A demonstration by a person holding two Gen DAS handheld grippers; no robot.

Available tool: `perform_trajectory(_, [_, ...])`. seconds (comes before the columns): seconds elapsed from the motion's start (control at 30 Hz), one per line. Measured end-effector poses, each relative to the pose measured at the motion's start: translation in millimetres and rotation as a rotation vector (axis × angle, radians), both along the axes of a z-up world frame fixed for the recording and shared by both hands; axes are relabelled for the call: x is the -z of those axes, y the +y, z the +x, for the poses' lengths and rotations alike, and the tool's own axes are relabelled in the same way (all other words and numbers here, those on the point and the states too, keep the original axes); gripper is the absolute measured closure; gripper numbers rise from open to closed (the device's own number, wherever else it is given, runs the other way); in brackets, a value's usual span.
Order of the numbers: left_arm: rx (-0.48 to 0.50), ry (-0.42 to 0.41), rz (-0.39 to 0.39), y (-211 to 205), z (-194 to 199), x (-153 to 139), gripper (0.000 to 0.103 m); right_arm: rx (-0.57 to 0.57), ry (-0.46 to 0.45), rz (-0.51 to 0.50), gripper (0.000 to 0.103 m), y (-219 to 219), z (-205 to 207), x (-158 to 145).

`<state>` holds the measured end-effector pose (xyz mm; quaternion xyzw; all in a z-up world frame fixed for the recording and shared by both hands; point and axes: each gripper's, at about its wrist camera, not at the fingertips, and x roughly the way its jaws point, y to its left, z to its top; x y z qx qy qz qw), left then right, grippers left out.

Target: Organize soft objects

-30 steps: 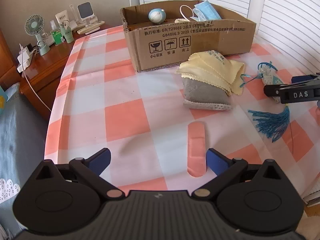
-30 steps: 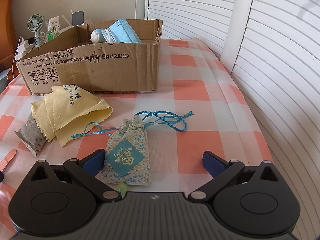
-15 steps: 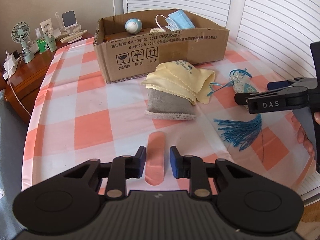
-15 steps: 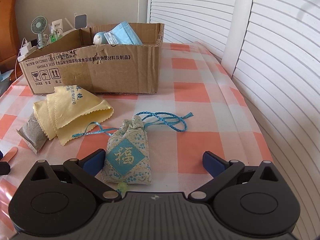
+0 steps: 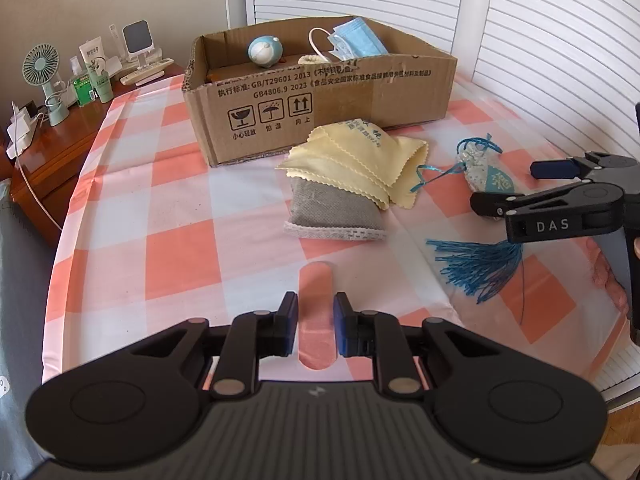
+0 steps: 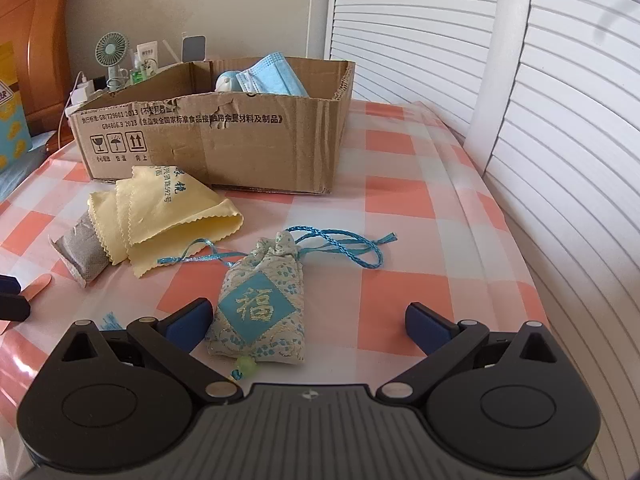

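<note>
On my left wrist view, the mint green desk fan (image 5: 41, 65) and small bottles sit at the upper left on a brown wooden side cabinet (image 5: 52, 160). The desk (image 5: 176, 264), covered in an orange-and-white checked cloth, fills the middle of the frame. The open brown cardboard box (image 5: 320, 100) stands at upper centre, holding a round blue-and-white ball toy (image 5: 265, 51) and a light blue face mask (image 5: 357, 38). Just below the box, the pale yellow zigzag-edged cloth (image 5: 360, 160) lies draped over the grey fabric pouch with a white mesh edge (image 5: 332, 216). At lower centre my left claw (image 5: 316, 322) is nearly clenched, its blue pads flanking the pink adhesive bandage strip (image 5: 316, 284) lying flat on the desk; I cannot tell whether the pads touch it. To the right of it lies a blue thread tassel (image 5: 478, 266), and the right claw reaches in from the right edge.

On my right wrist view, the box (image 6: 224, 136) stands at upper left, the yellow cloth (image 6: 168, 212) below it. My right claw (image 6: 306, 322) is released and wide apart at the bottom. The blue-and-cream patterned drawstring sachet (image 6: 260, 300) lies between its fingers, just beside the left pad and well apart from the right pad. White louvred shutters (image 6: 560, 120) fill the right side.
</note>
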<state>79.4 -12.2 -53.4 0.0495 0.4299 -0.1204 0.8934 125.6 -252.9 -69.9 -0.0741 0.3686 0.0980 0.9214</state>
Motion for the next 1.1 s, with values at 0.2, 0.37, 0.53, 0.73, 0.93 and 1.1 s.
perform_trajectory(0.2, [-0.007,0.002,-0.009,1.7,0.7,0.1,0.086,-0.031,0.016,0.001,0.000,-0.8,2.0,-1.1])
perform_trajectory(0.37, [-0.016,0.005,-0.017,2.7,0.9,0.3,0.086,0.001,-0.010,0.000,0.000,4.0,-2.2,1.2])
perform_trajectory(0.53, [-0.018,0.008,-0.020,3.0,1.8,0.2,0.085,-0.023,0.029,-0.014,0.000,14.8,0.1,-2.4])
perform_trajectory(0.73, [-0.020,0.006,-0.021,3.5,1.8,0.3,0.085,-0.079,0.021,-0.024,0.017,26.6,-4.6,-7.0])
perform_trajectory(0.93, [-0.019,0.005,-0.020,3.2,1.5,0.5,0.085,-0.089,0.026,-0.052,0.050,30.0,-6.5,-13.6])
perform_trajectory(1.1, [-0.014,0.003,-0.019,3.1,1.1,0.6,0.086,-0.083,0.030,-0.069,0.061,28.8,-8.1,-16.4])
